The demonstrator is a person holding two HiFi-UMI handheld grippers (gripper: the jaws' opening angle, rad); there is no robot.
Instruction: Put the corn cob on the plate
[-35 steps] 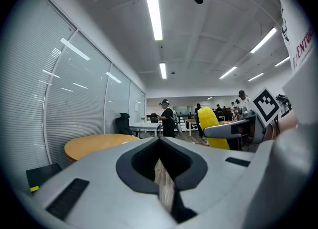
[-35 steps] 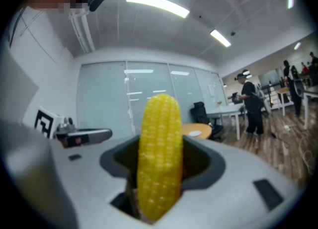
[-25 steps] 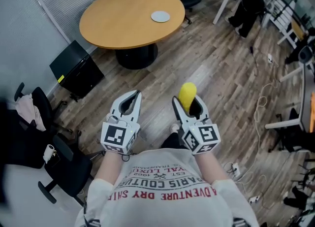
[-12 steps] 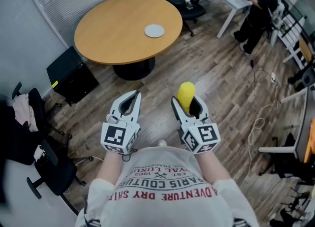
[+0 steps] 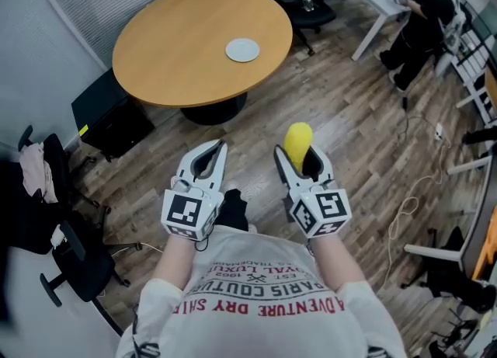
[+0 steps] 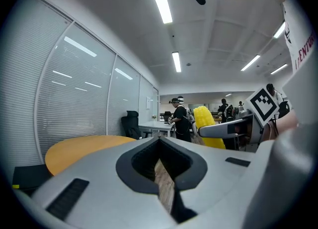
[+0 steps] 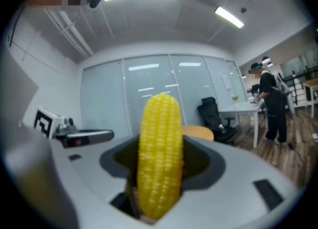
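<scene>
Yellow corn cob point(image 5: 297, 139): upright, clamped in right hand-held gripper point(image 5: 297, 154) over the wooden floor point(image 5: 349, 116).
Left hand-held gripper point(image 5: 219, 147): jaws together, holding nothing.
White plate point(image 5: 243, 50): on round wooden tabletop point(image 5: 171, 46), well apart from both.

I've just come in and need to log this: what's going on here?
A person holds tongs in each hand. The right tongs are shut on a yellow corn cob that sticks up between them. The left tongs are shut and hold nothing. The plate lies on the round wooden table ahead, across the floor, with no corn on it yet.
</scene>
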